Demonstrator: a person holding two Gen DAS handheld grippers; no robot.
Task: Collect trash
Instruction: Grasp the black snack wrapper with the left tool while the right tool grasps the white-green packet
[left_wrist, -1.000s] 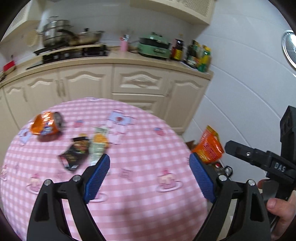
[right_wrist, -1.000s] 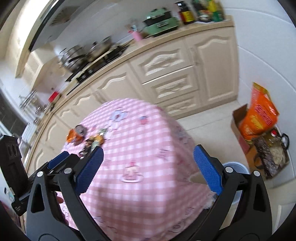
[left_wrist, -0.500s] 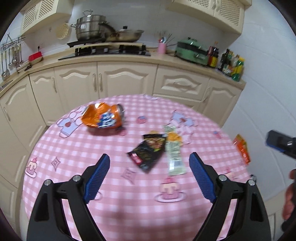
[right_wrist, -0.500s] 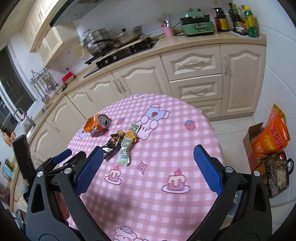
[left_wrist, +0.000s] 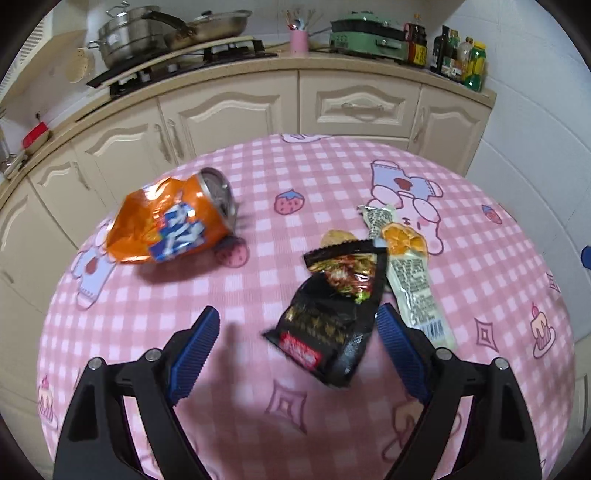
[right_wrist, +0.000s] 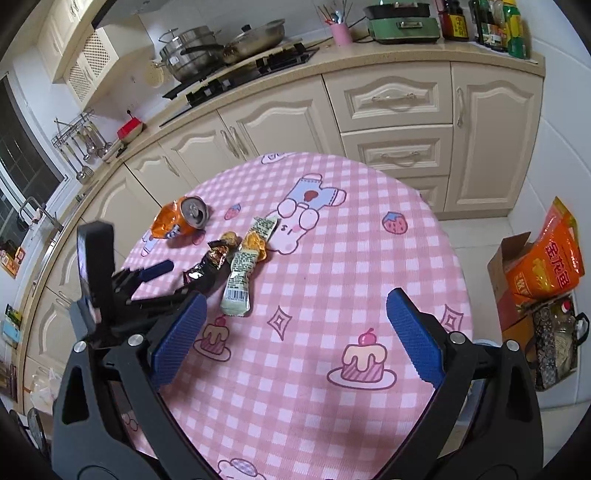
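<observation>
Trash lies clustered on the far-left part of the round tabletop (right_wrist: 369, 258), pink checked cloth. Crushed orange can (left_wrist: 173, 221) on its side, apart from the wrappers. Black snack wrapper (left_wrist: 332, 314) lies flat, its edge overlapping the pale green wrapper (left_wrist: 410, 284) beside it; a small gold crumpled wrapper (right_wrist: 229, 238) sits just behind them.

Left gripper (left_wrist: 295, 345): jaws spread, having just narrowed slightly; angled down with the black wrapper's near end between the pads, right pad close to its edge, no pinch visible. Judgement: lined up to take this wrapper first, as the nearest piece.

Right gripper (right_wrist: 291, 332): spread wide, empty, over bare cloth, likely kept clear of the left.
</observation>
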